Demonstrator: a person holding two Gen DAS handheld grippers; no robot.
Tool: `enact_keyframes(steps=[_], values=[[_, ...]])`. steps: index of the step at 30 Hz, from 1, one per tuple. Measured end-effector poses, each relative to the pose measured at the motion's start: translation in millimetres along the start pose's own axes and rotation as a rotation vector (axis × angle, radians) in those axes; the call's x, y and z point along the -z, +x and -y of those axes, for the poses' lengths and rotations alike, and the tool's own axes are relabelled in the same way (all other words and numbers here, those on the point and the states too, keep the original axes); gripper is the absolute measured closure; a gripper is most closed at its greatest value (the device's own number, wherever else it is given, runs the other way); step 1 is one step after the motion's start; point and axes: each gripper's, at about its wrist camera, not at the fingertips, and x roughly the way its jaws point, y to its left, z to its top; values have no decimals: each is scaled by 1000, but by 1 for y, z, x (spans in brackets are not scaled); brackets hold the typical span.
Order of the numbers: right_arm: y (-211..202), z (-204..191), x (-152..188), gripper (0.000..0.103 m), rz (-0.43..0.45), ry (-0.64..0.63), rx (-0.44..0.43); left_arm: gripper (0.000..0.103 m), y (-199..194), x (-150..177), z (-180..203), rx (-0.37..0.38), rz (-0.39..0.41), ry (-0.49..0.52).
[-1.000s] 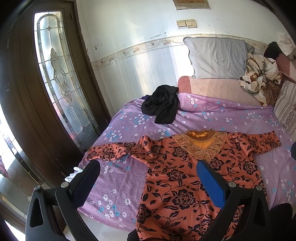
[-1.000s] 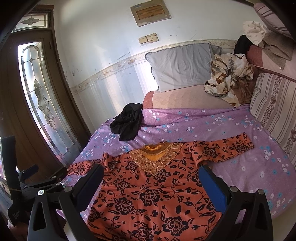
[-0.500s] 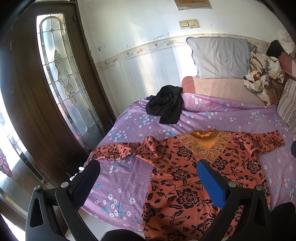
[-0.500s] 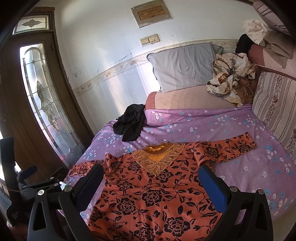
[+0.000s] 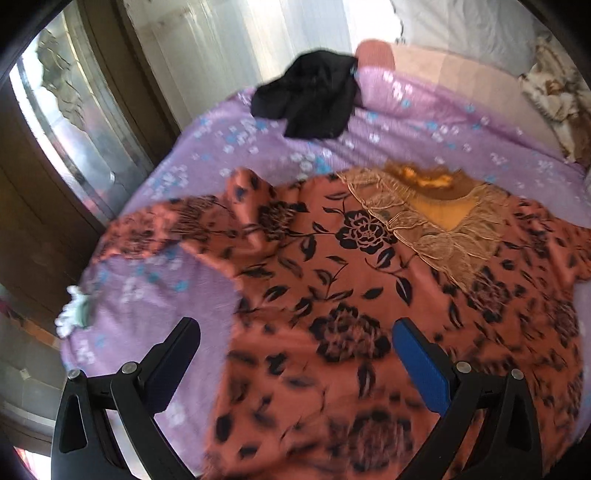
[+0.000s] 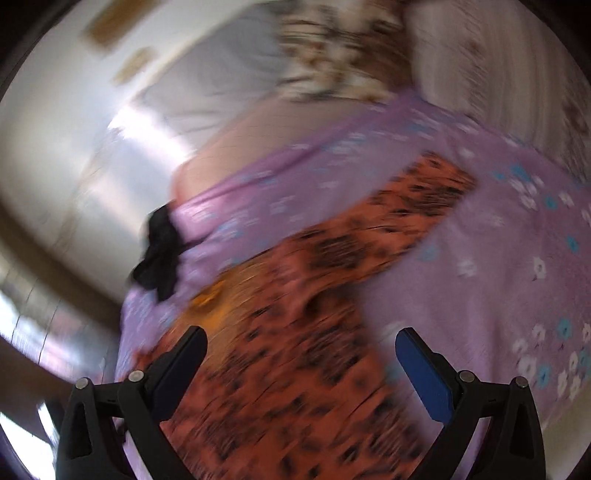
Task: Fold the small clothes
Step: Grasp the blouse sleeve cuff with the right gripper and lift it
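Both your claws, left (image 5: 295,343) and right (image 6: 301,349), are wide open above the orange dress (image 5: 332,295). A black cloth (image 5: 310,99) lies beyond the dress.

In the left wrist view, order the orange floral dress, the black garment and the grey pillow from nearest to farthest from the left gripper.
From the left gripper:
1. Orange floral dress, spread directly below and ahead.
2. Black garment, crumpled farther up the bed, slightly left.
3. Grey pillow, against the far wall, upper right.
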Motion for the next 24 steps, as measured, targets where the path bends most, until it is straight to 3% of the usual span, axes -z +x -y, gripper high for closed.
enact_keyframes(steps=[5,7,9,12,14,16,18,20,21,23,24], values=[[50,98,-64,0,66,393,-73,0,62,-24,32,55,-13,-21],[66,130,-79,5,97,515,-90,0,84,-27,40,45,-23,-5],[79,151,-93,11,102,576,-98,0,108,-23,48,27,-87,14],[100,171,-114,18,112,601,-51,0,107,-27,46,36,-65,-15],[109,166,-128,19,122,549,-18,0,112,-29,50,46,-79,-12],[118,158,-142,20,148,485,33,0,113,-31,51,78,-79,-72],[130,156,-147,35,169,448,91,0,115,-28,43,75,-65,-105],[137,153,-148,62,180,387,184,0,115,-20,34,31,-36,-84],[139,151,-149,81,170,373,222,0,114,-18,32,17,-36,-86],[132,147,-148,94,166,356,216,0,116,-18,33,0,-47,-96],[126,137,-148,94,178,344,183,0,116,-19,34,-3,-52,-98]])
